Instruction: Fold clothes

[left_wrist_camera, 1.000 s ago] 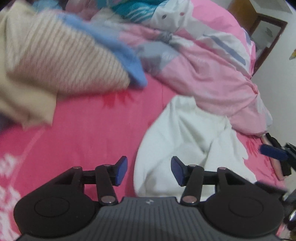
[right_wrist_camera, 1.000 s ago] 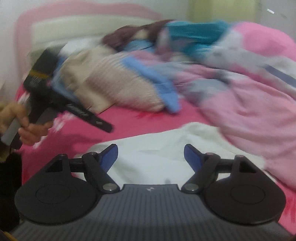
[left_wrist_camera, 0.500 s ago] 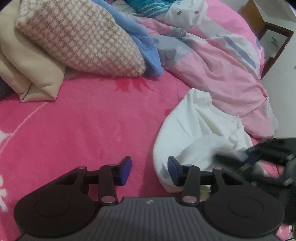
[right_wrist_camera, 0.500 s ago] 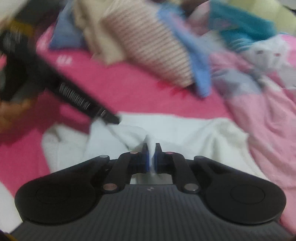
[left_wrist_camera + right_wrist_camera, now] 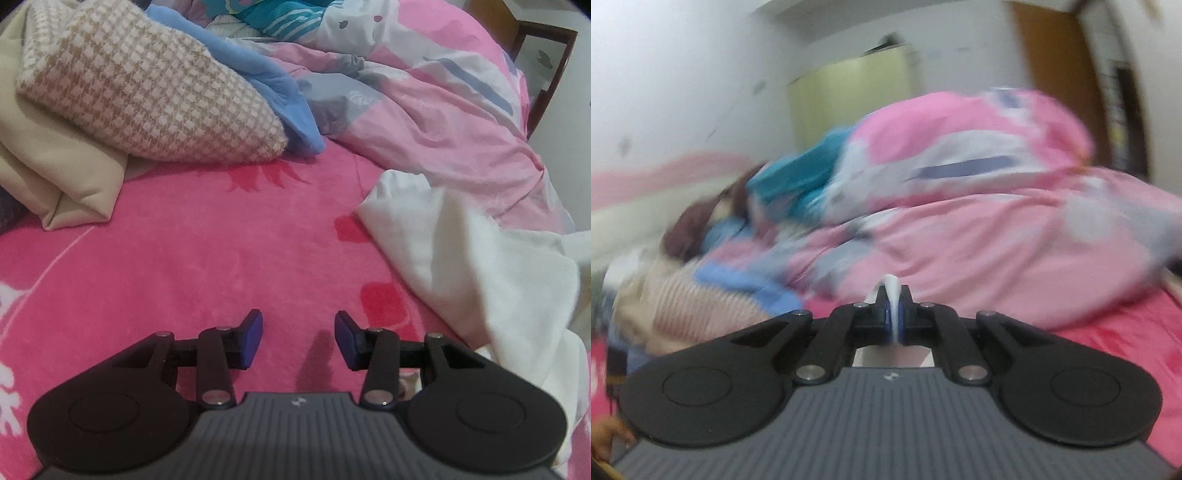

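Observation:
A white garment (image 5: 476,266) hangs and drapes over the pink bedsheet (image 5: 207,258) at the right of the left wrist view, its right side lifted out of frame. My left gripper (image 5: 298,339) hovers open above bare sheet, left of the garment, nothing between its blue pads. In the blurred right wrist view my right gripper (image 5: 894,317) is shut on a fold of the white garment (image 5: 892,291), which pokes up between the pads; the view points toward the far wall.
A houndstooth pillow (image 5: 140,92), a beige folded cloth (image 5: 55,173) and a blue cloth (image 5: 284,99) lie at the back left. A rumpled pink quilt (image 5: 443,110) fills the back right. A wooden cabinet (image 5: 543,55) stands beyond the bed.
My right gripper shut on the white garment and lifted it, tilting upward. The garment was pulled right and up. My left gripper shifted left, off the cloth, staying open.

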Motion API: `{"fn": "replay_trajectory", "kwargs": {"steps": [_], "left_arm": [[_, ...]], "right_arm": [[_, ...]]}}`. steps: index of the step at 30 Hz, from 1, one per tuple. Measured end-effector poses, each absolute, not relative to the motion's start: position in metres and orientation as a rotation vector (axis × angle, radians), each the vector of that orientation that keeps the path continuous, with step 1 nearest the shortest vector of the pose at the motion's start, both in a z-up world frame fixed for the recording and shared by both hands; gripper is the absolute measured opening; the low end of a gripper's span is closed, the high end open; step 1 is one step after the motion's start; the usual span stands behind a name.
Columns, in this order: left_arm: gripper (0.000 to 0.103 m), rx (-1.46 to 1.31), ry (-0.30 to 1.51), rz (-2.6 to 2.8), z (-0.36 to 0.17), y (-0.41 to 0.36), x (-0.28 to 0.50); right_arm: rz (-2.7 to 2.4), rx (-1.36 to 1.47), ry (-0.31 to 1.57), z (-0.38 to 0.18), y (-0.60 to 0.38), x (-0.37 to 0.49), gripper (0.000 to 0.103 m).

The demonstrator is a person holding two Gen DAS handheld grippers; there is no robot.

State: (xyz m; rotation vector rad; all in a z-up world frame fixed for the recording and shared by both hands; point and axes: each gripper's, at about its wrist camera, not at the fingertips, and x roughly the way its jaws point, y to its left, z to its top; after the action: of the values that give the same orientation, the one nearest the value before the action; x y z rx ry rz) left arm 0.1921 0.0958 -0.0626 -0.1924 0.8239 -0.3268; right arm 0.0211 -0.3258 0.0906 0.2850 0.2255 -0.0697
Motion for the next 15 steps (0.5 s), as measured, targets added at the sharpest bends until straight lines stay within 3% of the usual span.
{"fn": "replay_trajectory", "kwargs": {"steps": [10,15], "left_arm": [[0.047,-0.187,0.78,-0.337,-0.049,0.093,0.183],[0.059,-0.203,0.718,-0.444,-0.012,0.078,0.164]], "right_arm": [[-0.363,0.947,0.115,-0.038,-0.462,-0.058,0.002],[-0.404,1.163,0.184,-0.089,-0.476,-0.073,0.007]]}}
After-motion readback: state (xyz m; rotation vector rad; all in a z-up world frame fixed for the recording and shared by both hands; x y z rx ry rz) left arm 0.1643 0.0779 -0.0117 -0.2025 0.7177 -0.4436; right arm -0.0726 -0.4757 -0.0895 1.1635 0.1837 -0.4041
